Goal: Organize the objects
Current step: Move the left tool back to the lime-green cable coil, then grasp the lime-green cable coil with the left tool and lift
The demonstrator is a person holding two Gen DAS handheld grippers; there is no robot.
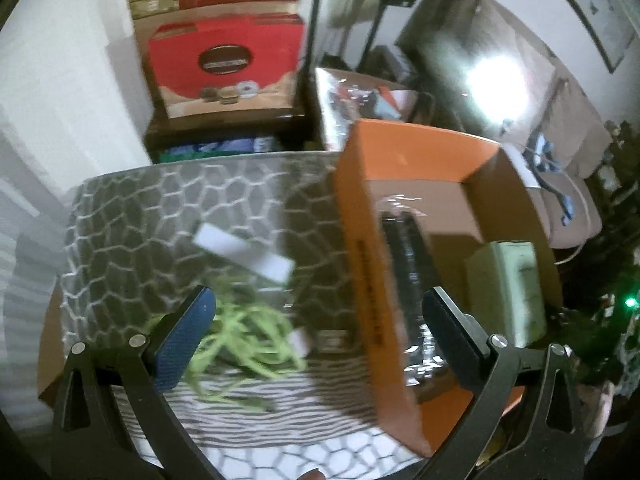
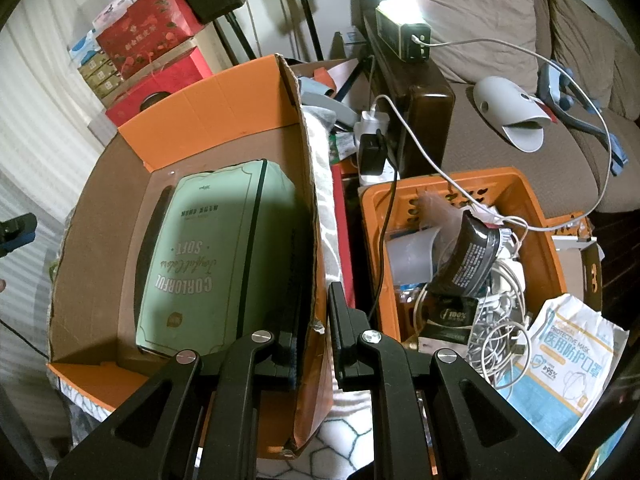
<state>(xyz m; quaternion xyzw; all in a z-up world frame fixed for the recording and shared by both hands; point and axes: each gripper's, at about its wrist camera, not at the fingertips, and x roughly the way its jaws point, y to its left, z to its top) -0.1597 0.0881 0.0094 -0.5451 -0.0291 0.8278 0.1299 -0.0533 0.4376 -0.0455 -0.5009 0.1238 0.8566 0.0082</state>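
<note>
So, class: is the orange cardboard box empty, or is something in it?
Not empty. A mint-green tissue pack lies flat inside the orange cardboard box, with a dark item beside it.

Cardboard box [image 2: 224, 128] on patterned cloth [image 1: 160, 208]; tissue pack [image 2: 216, 256] inside box; cord bundle [image 1: 244, 332] left of box; crate [image 2: 532, 216] right.

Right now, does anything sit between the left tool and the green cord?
Nothing visible does. The left tool is open and the green cord lies uncovered on the patterned cloth just ahead; the orange box stands to its right.
</note>
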